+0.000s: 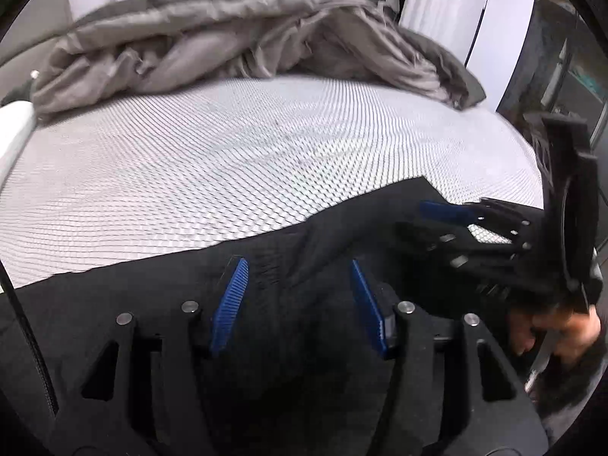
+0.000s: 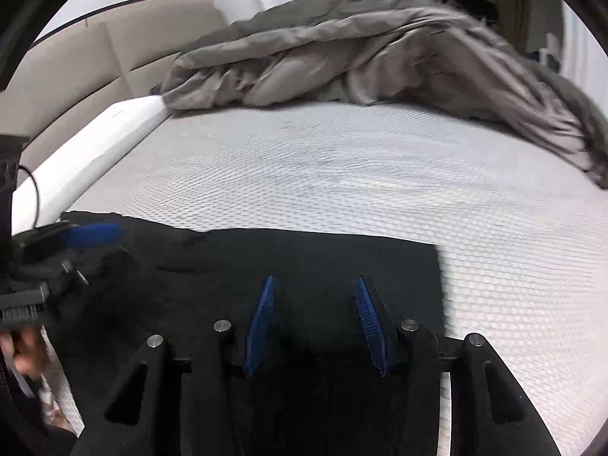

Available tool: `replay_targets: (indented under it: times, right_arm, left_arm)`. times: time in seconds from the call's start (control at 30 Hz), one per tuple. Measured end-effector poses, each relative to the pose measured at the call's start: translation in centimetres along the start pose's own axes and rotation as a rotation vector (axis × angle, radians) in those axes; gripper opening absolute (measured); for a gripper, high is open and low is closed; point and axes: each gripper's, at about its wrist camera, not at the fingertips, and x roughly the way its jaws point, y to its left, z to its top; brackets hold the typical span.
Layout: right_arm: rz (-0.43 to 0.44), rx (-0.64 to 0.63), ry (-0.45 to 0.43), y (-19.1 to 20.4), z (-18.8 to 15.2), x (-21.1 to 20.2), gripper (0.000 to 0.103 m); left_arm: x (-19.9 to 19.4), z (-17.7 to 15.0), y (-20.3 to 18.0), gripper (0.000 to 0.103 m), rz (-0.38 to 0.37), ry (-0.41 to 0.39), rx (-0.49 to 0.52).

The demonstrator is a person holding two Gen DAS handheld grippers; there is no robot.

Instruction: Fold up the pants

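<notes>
Blue pads of the left gripper (image 1: 300,269) stood apart over black pants (image 1: 152,304), nothing pinched between them; the right gripper (image 2: 315,285), jaws likewise apart, hovered over the same cloth; pants lay flat at 6 o'clock on the mattress (image 2: 342,174), seemingly smoothed for folding; a grey duvet (image 2: 361,49) was heaped at 12 o'clock.

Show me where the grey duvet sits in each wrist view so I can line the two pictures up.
Left wrist view: the grey duvet is bunched across the top, trailing down to the right.
Right wrist view: the grey duvet fills the upper centre and right, sloping to the right edge.
Shared landmark: the black pants along the bottom of both, on the white mattress.
</notes>
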Motion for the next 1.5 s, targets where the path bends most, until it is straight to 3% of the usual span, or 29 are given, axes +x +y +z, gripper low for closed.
replay_targets:
  times: [0.1,0.17,0.23,0.27,0.37,0.47,0.53,0.6,0.7,0.77,0.83,0.93,1.0,1.07,1.13,1.2,1.3,1.37,1.43,1.5]
  right_arm:
    - [0.008,0.001,0.049,1.6,0.2,2.9,0.046]
    - [0.015,-0.023,0.094,1.9,0.5,4.5,0.046]
    - [-0.045,-0.086,0.115,2.1,0.0,5.0,0.046]
    - [-0.094,-0.097,0.121,1.4,-0.2,5.1,0.046]
    - [-0.266,-0.026,0.123,-2.9,-0.8,4.0,0.046]
    - [-0.278,0.033,0.085,-5.3,-1.4,2.2,0.046]
    - [-0.288,0.036,0.057,-5.3,-1.8,0.6,0.046]
    - [-0.252,0.024,0.009,-4.0,-2.0,-1.5,0.046]
    - [-0.168,-0.035,-0.032,-0.6,-2.6,-3.3,0.047]
    - [-0.093,-0.085,0.004,2.1,-2.8,-2.4,0.047]
    - [-0.04,-0.104,0.091,3.7,-3.7,0.1,0.047]
    - [-0.066,-0.124,0.14,2.9,-4.9,0.5,0.046]
    - [-0.143,-0.135,0.135,1.4,-5.4,-0.5,0.046]
    - [-0.267,-0.09,0.134,-2.0,-6.6,-1.6,0.048]
    - [-0.269,-0.014,0.102,-3.8,-7.1,-3.3,0.047]
    - [-0.27,-0.027,0.054,-3.1,-7.4,-5.3,0.047]
    - [-0.144,-0.071,-0.019,1.0,-7.5,-7.6,0.048]
    - [-0.053,-0.081,-0.022,3.2,-7.5,-7.4,0.048]
    - [0.028,-0.108,0.045,4.8,-7.8,-5.2,0.048]
    - [-0.002,-0.149,0.114,5.1,-9.0,-3.1,0.047]
  left_arm:
    - [3.8,-0.2,0.5,0.036,0.046,0.078,-0.026]
    - [4.4,-0.6,1.3,0.03,0.024,0.077,-0.041]
    - [3.8,-0.7,2.3,0.022,0.003,0.071,-0.069]
    - [3.5,-0.9,2.6,0.022,0.009,0.071,-0.074]
    - [2.4,-1.9,3.9,0.036,0.113,0.092,-0.084]
    - [0.3,-1.9,4.3,0.038,0.127,0.076,-0.088]
    - [-2.0,-2.2,3.6,0.038,0.114,0.021,-0.073]
    - [-3.7,-2.6,2.1,0.039,0.052,-0.032,-0.051]
    - [-2.8,-3.5,-0.7,0.049,-0.016,0.0,0.022]
    - [-0.2,-4.3,-2.0,0.049,-0.032,0.082,0.064]
    - [0.8,-5.1,-2.2,0.049,0.0,0.096,0.09]
    - [-0.4,-5.6,-1.1,0.052,-0.048,0.085,0.088]
    - [-1.3,-6.3,-0.5,0.053,-0.068,0.074,0.068]
    - [-2.9,-6.7,-1.0,0.051,-0.039,0.052,0.075]
    - [-5.0,-7.0,-2.6,0.051,0.0,0.012,0.128]
    - [-6.6,-7.2,-4.2,0.051,-0.022,-0.029,0.165]
    - [-5.9,-7.9,-6.6,0.051,-0.085,0.005,0.2]
    - [-3.5,-8.7,-7.4,0.051,-0.049,0.074,0.234]
    - [-2.2,-9.4,-7.0,0.051,-0.039,0.097,0.245]
    - [-2.7,-9.8,-5.9,0.051,-0.065,0.093,0.249]
